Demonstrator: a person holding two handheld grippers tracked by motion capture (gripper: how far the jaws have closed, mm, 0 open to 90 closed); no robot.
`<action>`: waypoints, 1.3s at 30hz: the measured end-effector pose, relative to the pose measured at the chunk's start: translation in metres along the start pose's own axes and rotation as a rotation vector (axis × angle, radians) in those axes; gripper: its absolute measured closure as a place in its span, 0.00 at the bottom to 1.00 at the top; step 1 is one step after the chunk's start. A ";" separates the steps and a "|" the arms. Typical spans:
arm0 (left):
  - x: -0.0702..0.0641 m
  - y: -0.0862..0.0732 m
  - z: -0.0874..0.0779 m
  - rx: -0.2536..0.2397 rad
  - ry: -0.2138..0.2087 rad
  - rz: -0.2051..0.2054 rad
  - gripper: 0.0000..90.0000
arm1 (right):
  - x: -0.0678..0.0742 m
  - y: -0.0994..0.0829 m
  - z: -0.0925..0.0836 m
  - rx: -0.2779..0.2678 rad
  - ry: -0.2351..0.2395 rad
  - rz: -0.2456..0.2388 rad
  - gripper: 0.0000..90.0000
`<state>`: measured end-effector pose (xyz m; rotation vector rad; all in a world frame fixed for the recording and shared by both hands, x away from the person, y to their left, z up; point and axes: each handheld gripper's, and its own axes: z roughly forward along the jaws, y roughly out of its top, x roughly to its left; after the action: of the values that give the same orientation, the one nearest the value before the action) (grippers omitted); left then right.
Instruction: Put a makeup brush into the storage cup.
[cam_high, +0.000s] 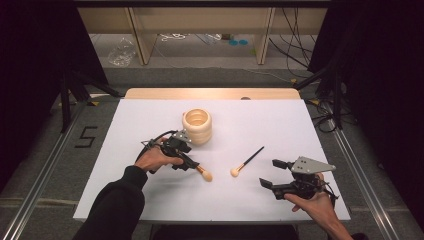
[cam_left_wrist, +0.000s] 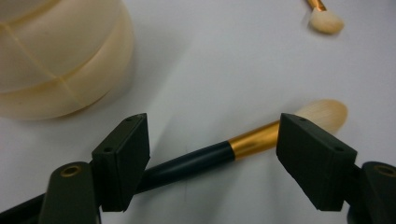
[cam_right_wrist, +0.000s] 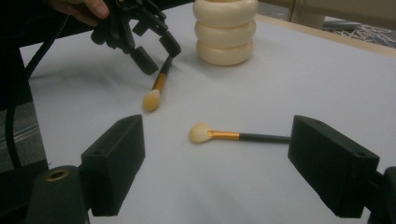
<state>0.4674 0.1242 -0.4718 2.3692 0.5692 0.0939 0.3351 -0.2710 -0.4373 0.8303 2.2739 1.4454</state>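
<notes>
Your left hand-held gripper (cam_left_wrist: 212, 158) straddles a makeup brush (cam_left_wrist: 243, 142) lying on the white worktop (cam_high: 150, 120), jaws wide, not gripping. Your right hand-held gripper (cam_high: 272, 173) hovers wide open; grey floor (cam_high: 200, 75) lies beyond.

A cream ringed holder (cam_high: 197, 126) stands upright on the white table (cam_high: 280, 125), a second brush (cam_high: 246, 162) lying apart.

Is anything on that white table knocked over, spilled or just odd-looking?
Nothing is spilled or broken. The ringed cream holder stands upright, but both makeup brushes lie flat on the table: one between the open left tongs, the other loose near the middle.
</notes>
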 end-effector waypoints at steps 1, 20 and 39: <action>0.000 -0.001 0.000 0.003 -0.006 0.005 0.30 | 0.000 0.000 0.000 0.003 0.003 0.006 0.22; -0.002 -0.001 0.006 0.116 0.016 0.044 0.46 | 0.001 0.000 0.002 -0.010 0.019 0.016 0.23; -0.005 0.038 0.018 0.388 0.021 0.147 0.78 | 0.000 -0.001 0.002 -0.003 0.024 0.011 0.25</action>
<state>0.4811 0.0856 -0.4604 2.7899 0.4544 0.0798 0.3360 -0.2696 -0.4391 0.8303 2.2873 1.4710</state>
